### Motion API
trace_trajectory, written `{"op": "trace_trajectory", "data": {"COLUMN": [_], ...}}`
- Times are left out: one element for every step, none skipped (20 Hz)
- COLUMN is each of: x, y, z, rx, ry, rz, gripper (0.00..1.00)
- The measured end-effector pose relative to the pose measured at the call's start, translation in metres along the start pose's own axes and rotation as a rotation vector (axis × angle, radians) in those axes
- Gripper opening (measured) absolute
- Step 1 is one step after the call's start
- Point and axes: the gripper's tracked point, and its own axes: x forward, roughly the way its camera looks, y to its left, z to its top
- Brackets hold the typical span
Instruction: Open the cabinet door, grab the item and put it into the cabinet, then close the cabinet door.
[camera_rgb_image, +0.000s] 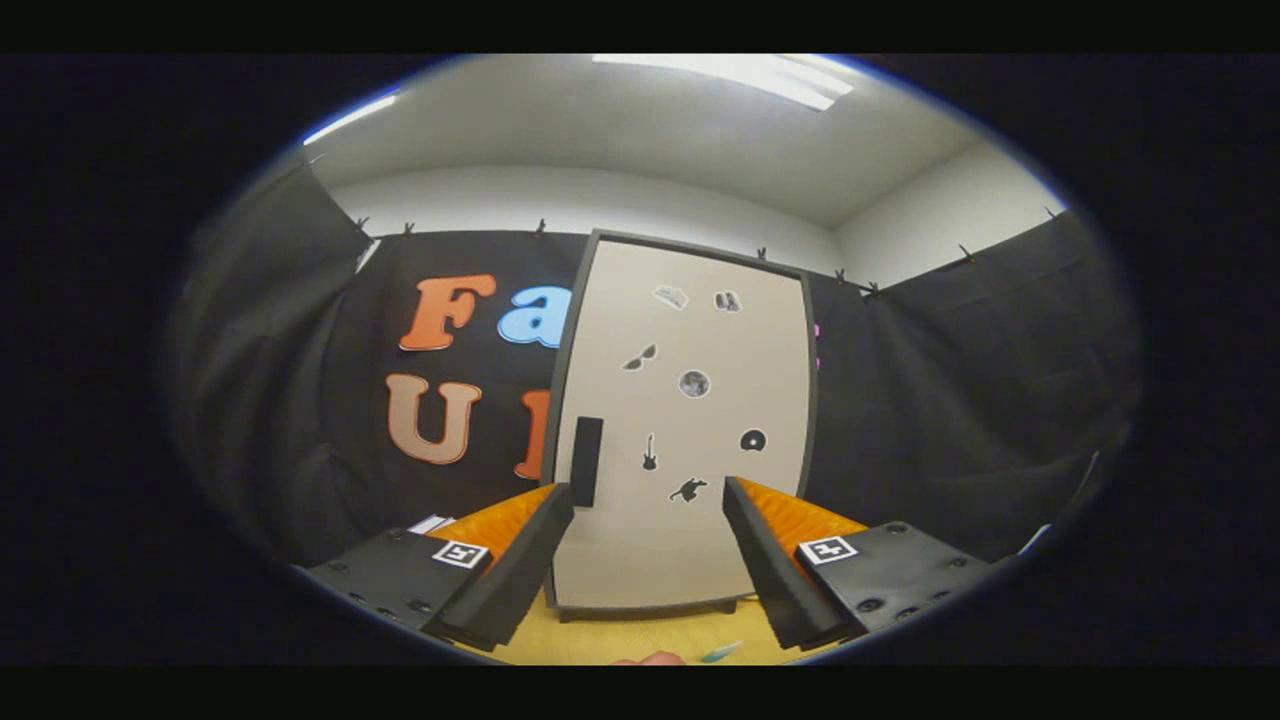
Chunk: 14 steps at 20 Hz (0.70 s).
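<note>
Gripper view: my gripper (648, 520) is spread wide, holding nothing; the closed cabinet door (690, 420) with its dark handle (586, 461) stands ahead on the yellow table (620, 640)

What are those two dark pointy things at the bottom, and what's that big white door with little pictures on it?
Those two pointy things are the fingers of a grabbing tool that a person holds. A camera rides on it and looks forward, so you see what the tool sees. The fingers are spread open and hold nothing. Beyond them stands a small cabinet with a pale door, shut, with little stickers on it and a dark handle near its left edge. The cabinet stands on a yellow table. Something small lies on the table near the tool, too cut off to tell what.
</note>
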Motion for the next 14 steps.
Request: {"op": "trace_trajectory", "data": {"x": [0.022, 0.043, 0.063, 0.081, 0.097, 0.112, 0.125, 0.138, 0.149, 0.16, 0.169, 0.178, 0.184, 0.189], "y": [0.008, 0.017, 0.022, 0.027, 0.032, 0.039, 0.047, 0.053, 0.058, 0.063, 0.066, 0.067, 0.064, 0.06], "z": [-0.005, -0.013, -0.021, -0.026, -0.03, -0.036, -0.04, -0.047, -0.05, -0.054, -0.058, -0.061, -0.065, -0.071], "rx": [0.016, 0.021, 0.019, 0.017, 0.017, 0.018, 0.018, 0.018, 0.019, 0.033, 0.049, 0.062, 0.069, 0.075], "ry": [0.009, 0.026, 0.043, 0.05, 0.06, 0.072, 0.084, 0.097, 0.106, 0.11, 0.111, 0.115, 0.122, 0.133], "rz": [0.011, 0.028, 0.034, 0.027, 0.028, 0.036, 0.047, 0.059, 0.072, 0.083, 0.092, 0.096, 0.088, 0.08], "gripper": [0.97, 0.97, 0.97, 0.97, 0.97, 0.97, 0.97, 0.97, 0.97, 0.98, 0.98, 0.97, 0.97, 0.96]}}
